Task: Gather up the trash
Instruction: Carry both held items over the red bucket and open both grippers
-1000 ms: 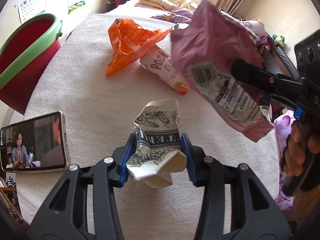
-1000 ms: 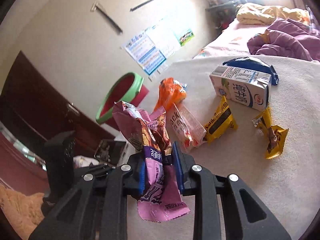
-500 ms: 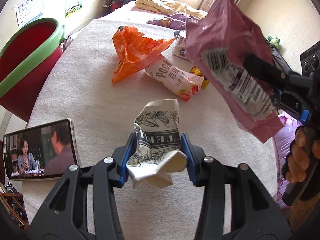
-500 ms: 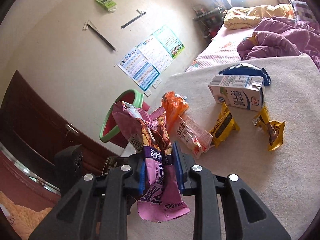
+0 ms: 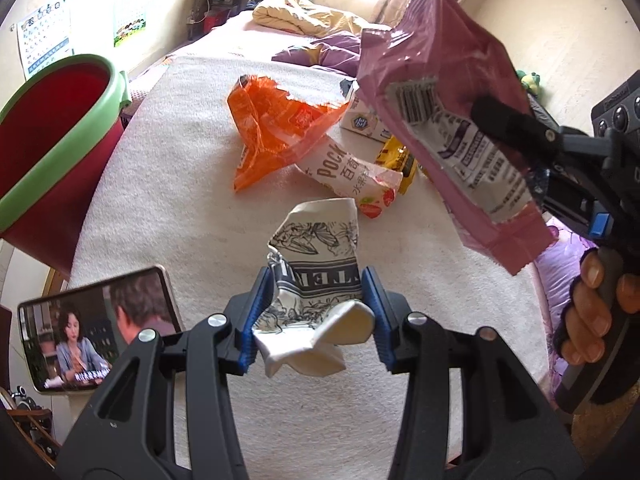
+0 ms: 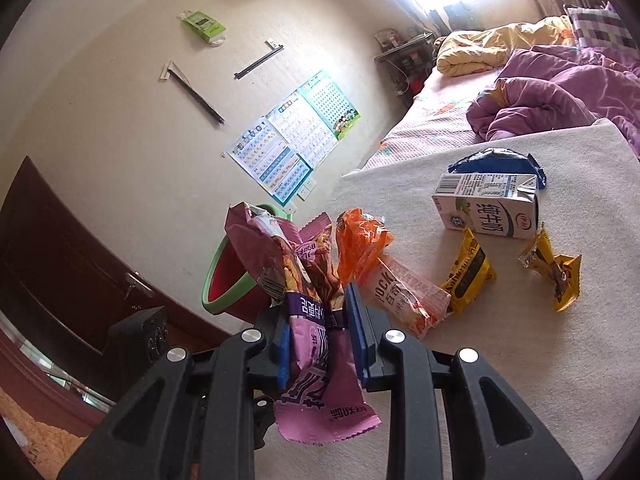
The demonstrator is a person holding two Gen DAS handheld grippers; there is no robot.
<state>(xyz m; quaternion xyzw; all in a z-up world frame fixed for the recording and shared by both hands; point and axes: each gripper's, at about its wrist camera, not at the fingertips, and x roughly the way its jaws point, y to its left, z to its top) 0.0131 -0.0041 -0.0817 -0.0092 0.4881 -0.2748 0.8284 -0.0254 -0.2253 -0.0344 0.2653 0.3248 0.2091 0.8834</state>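
My left gripper (image 5: 314, 316) is shut on a crumpled black-and-white paper cup (image 5: 316, 280), held above the cream table. My right gripper (image 6: 320, 340) is shut on a pink snack wrapper (image 6: 308, 364), held in the air; the wrapper also shows at the right of the left wrist view (image 5: 448, 120). A red bin with a green rim (image 5: 52, 140) stands left of the table and also shows in the right wrist view (image 6: 224, 280). On the table lie an orange bag (image 5: 272, 128), a Pocky packet (image 5: 352, 176), a milk carton (image 6: 488, 212), yellow wrappers (image 6: 468, 272) and a blue wrapper (image 6: 496, 160).
A phone (image 5: 96, 332) playing video lies at the table's near left edge. A bed with purple and yellow bedding (image 6: 552, 88) is behind the table. A dark wooden door (image 6: 60, 260) is left of the bin.
The right gripper has lifted the pink wrapper higher and a little back. The left gripper has drawn back slightly, still holding the cup.
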